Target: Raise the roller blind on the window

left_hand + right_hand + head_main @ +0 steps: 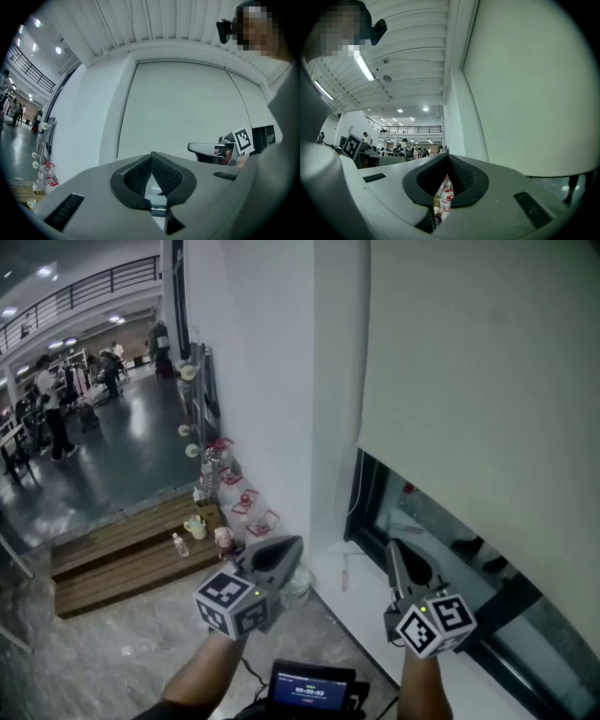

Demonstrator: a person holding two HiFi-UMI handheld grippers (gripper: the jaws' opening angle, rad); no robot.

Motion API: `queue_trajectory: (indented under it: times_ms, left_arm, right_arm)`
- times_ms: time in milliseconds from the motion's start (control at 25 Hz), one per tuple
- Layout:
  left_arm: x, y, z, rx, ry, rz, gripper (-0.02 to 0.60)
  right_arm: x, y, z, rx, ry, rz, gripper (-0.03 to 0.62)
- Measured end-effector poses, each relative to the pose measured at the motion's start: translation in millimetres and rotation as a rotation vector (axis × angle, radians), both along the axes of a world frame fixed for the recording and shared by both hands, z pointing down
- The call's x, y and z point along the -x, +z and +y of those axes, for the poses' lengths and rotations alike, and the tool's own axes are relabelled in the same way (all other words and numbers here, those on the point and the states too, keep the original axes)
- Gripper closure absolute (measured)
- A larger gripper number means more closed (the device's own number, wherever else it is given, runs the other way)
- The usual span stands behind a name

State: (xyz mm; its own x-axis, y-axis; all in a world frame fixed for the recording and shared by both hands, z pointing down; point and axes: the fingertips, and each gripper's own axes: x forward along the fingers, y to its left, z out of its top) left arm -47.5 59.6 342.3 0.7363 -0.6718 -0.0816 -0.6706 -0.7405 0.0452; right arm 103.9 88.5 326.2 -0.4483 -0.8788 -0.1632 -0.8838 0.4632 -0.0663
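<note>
Nearest, I see my grey left gripper (pixel 278 557) and grey right gripper (pixel 398 563) side by side, both clenched on nothing. Beyond, the pale cream fabric roller blind (pixel 487 381) covers the dark-framed window (pixel 422 521) except its lowest strip.

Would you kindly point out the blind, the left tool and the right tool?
blind (pixel 487 381), head view, middle of fabric.
left tool (pixel 292 547), head view, at its closed tips.
right tool (pixel 394 554), head view, at its tips.
</note>
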Motion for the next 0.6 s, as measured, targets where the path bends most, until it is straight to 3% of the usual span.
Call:
queue_trajectory:
  times_ms: [600]
  left_arm:
    - [25.6, -12.5, -102.3, 0.006, 0.062, 0.009, 0.591]
  right_arm:
    - [20.4, -12.2, -93.1, 0.013, 0.093, -0.016, 0.580]
